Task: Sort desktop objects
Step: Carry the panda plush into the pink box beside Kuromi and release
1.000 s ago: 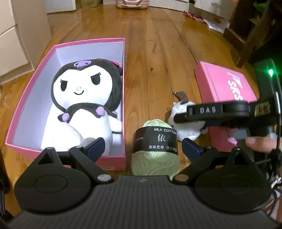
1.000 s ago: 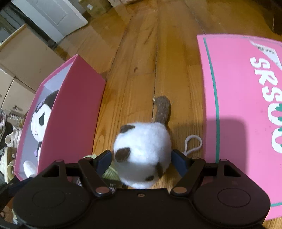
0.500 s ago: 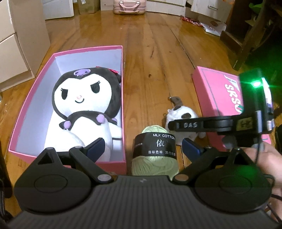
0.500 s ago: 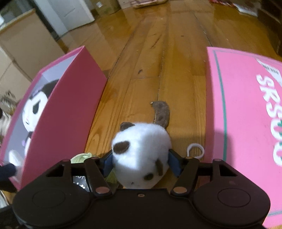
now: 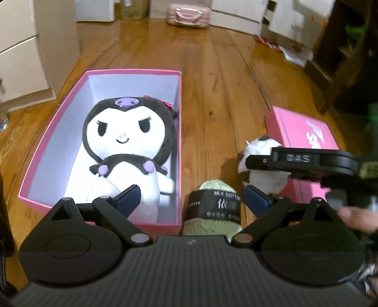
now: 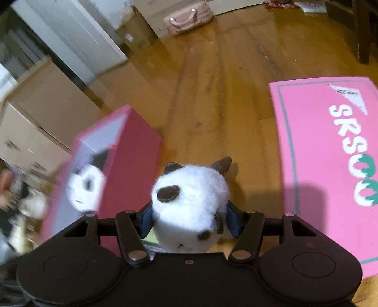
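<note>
My right gripper (image 6: 189, 216) is shut on a small white plush toy with brown spots (image 6: 189, 196) and holds it off the floor, right of the open pink box (image 6: 132, 151). From the left wrist view the toy (image 5: 262, 165) hangs in the right gripper beside the pink lid (image 5: 297, 127). My left gripper (image 5: 191, 200) is open, with a pale green yarn ball (image 5: 212, 212) between its fingers on the floor. A black-and-white plush doll (image 5: 125, 151) lies in the pink box (image 5: 35, 170).
The pink lid marked SRS (image 6: 330, 151) lies flat on the wood floor at right. Cardboard boxes (image 5: 28, 47) stand at left, a pink bag (image 5: 186, 14) at the back, dark furniture (image 5: 342, 54) at right.
My right gripper closed on the small plush toy and lifted it off the floor. The left gripper rose and pulled back slightly, staying open over the yarn.
</note>
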`<state>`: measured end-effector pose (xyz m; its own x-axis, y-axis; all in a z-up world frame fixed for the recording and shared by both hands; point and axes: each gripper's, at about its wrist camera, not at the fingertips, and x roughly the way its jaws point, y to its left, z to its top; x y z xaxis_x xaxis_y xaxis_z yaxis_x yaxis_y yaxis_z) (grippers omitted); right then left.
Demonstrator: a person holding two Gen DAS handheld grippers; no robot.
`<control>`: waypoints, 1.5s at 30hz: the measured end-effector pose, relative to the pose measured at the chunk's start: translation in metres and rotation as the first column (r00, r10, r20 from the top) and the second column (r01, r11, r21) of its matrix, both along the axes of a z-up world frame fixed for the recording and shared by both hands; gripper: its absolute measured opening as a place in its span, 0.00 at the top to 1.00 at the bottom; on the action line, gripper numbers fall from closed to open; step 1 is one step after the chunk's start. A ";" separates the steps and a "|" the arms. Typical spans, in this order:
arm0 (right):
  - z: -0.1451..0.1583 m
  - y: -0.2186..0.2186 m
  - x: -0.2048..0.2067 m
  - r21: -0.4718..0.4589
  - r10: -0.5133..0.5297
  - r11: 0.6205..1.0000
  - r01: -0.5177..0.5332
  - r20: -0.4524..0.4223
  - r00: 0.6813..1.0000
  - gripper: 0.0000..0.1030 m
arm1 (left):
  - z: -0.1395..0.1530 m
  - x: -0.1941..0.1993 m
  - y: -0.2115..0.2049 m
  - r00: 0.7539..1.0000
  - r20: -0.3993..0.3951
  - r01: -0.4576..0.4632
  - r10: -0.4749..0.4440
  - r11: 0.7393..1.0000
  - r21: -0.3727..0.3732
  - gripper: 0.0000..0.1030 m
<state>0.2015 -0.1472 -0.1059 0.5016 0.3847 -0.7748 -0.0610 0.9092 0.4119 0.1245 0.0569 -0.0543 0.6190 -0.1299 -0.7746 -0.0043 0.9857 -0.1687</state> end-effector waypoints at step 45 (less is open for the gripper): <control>0.009 0.251 0.027 -0.018 0.550 0.832 -0.555 -0.115 0.827 0.33 | -0.016 -0.020 0.147 0.988 0.042 -0.149 0.149 0.989 -0.013 0.07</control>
<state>0.2286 0.1040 -0.0968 0.1352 0.5349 -0.8340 -0.5199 0.7549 0.3998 0.1043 0.2040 -0.0705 0.6647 -0.0409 -0.7460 -0.1436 0.9729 -0.1813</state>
